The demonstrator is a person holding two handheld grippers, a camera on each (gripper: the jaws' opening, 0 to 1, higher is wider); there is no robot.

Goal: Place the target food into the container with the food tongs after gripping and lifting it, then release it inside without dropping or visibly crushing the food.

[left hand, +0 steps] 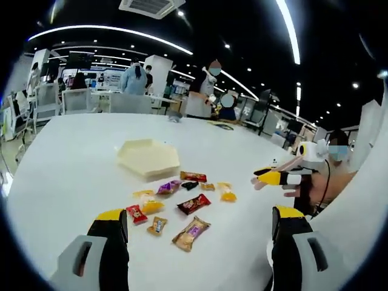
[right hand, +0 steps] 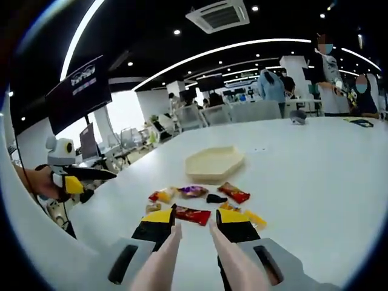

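Several wrapped snacks lie in a loose cluster on the white table, among them a dark red pack (left hand: 194,203) (right hand: 193,214), a purple one (left hand: 168,187) (right hand: 193,191) and a beige one (left hand: 191,233). Behind them sits the cream hexagonal container (left hand: 148,157) (right hand: 215,162), with nothing in it. My right gripper (right hand: 197,217) (left hand: 270,177) is shut on beige food tongs (right hand: 163,254), whose two arms run between its jaws; the tips hover spread just short of the dark red pack. My left gripper (left hand: 200,213) (right hand: 82,182) is open wide and holds nothing, low over the table's near side.
The white table (left hand: 73,170) is broad, with bare surface around the snacks and container. A hand (left hand: 312,188) holds the right gripper at the table edge. People, chairs and desks stand far behind the table.
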